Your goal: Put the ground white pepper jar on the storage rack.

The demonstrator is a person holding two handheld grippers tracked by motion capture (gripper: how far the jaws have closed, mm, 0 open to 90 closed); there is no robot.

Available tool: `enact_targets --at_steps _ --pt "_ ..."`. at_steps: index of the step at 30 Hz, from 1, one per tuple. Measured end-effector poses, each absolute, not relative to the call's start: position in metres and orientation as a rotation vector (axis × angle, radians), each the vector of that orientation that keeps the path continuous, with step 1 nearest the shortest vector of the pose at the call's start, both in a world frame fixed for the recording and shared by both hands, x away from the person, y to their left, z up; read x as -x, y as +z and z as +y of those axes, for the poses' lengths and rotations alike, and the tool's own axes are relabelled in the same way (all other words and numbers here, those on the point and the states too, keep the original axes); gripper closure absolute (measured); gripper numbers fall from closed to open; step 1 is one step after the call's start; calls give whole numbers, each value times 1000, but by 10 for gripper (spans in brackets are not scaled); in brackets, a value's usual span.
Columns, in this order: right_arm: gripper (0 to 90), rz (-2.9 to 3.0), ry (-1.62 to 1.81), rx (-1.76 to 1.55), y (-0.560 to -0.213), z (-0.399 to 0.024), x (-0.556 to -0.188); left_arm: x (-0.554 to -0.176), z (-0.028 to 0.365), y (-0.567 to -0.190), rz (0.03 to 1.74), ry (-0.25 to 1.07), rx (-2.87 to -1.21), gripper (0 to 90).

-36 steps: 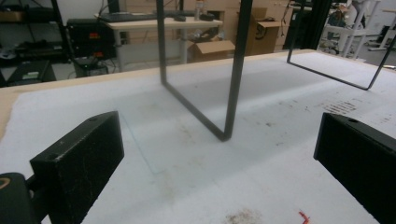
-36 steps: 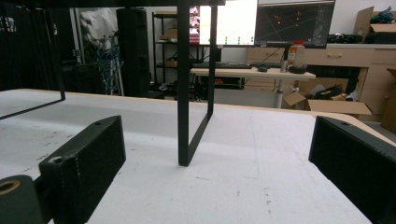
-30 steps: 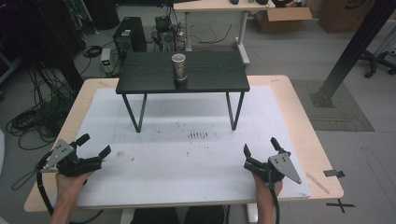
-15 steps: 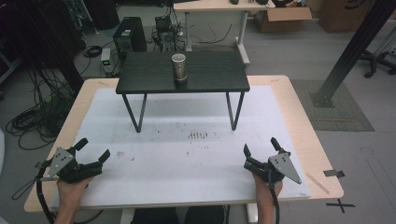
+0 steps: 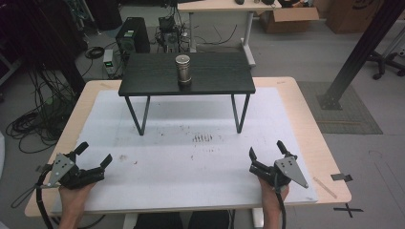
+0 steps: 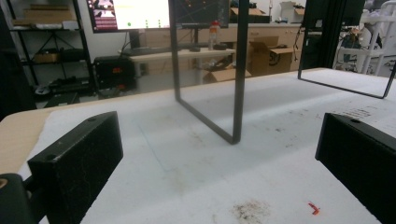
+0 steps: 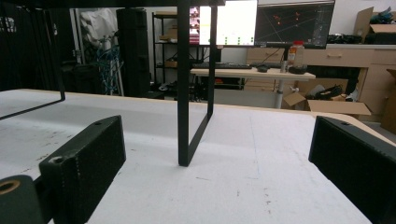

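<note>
- Standing upright on the stand, a can: metal cylinder, silver-grey, flat pale lid, darker at the base; well ahead of both grippers and between their lines, a little nearer the stand's far edge.
- Stand: low black table, wood-grain top, thin black bent-rod legs; rests on the white mat, far beyond the jaws.
- Left gripper: jaws spread wide, nothing between them; held in a hand at the mat's near left corner, pointing forward and inward.
- Right gripper: jaws likewise spread wide and empty; grey three-cornered plate on top, hand below it at the near right of the mat, well apart from the left gripper.
- High view: gives the can, the stand's top, both hands and a patch of dark marks on the mat between grippers and stand.
- Left gripper view: left gripper with one stand leg straight ahead between the jaws, a brown smudge close in front, a small red scrap beside the right-hand jaw.
- Right gripper view: right gripper with a stand leg just left of centre ahead, lit monitors and a desk far behind.
</note>
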State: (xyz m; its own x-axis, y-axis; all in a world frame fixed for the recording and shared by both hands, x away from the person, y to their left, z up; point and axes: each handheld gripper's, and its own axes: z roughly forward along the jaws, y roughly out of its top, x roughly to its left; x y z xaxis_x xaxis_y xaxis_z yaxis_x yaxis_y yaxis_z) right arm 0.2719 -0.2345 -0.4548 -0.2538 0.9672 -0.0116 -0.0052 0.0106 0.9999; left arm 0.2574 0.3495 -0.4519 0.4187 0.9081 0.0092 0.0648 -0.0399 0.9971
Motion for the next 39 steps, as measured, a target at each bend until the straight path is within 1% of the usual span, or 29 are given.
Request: enact_targets --at_steps 39 --pt "35 1397 1388 -1066 -455 -234 -272 -256 350 -452 916 867 -1441 14"
